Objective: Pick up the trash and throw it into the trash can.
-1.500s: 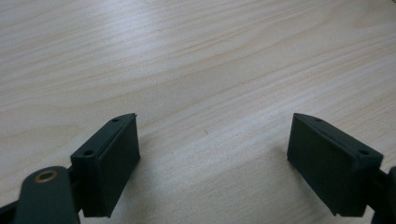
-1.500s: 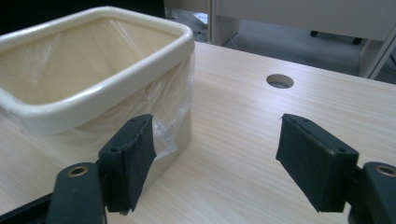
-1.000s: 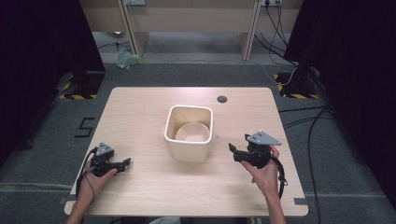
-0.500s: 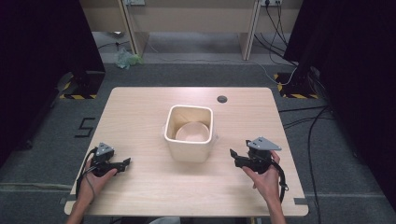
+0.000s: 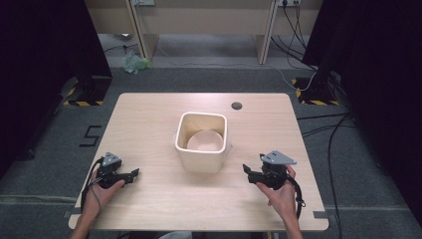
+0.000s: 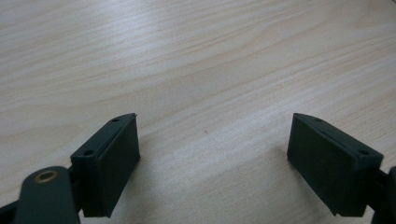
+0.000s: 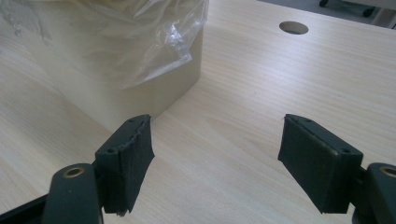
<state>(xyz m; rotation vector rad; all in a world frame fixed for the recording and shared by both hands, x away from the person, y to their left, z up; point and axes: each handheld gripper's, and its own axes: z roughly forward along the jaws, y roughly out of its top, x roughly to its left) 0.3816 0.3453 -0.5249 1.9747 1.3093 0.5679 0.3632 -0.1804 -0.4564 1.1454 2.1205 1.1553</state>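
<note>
A cream square bin (image 5: 201, 141) lined with a clear plastic bag stands in the middle of the wooden table (image 5: 149, 119). In the right gripper view the bin (image 7: 116, 79) rises at the upper left, with the bag's edge (image 7: 154, 42) draped over its side. My left gripper (image 5: 130, 175) rests near the table's front left, open, with bare wood between its jaws (image 6: 212, 140). My right gripper (image 5: 247, 172) sits at the front right, low over the table, open and empty (image 7: 215, 140), pointing toward the bin's near corner.
A round cable hole (image 5: 237, 105) lies in the table behind the bin, also as a hole (image 7: 293, 27) in the right gripper view. Cables run over the grey floor at the right (image 5: 323, 124). Dark curtains flank both sides.
My right gripper has moved down and toward the table's front edge, settling lower over the wood. The left gripper has stayed put.
</note>
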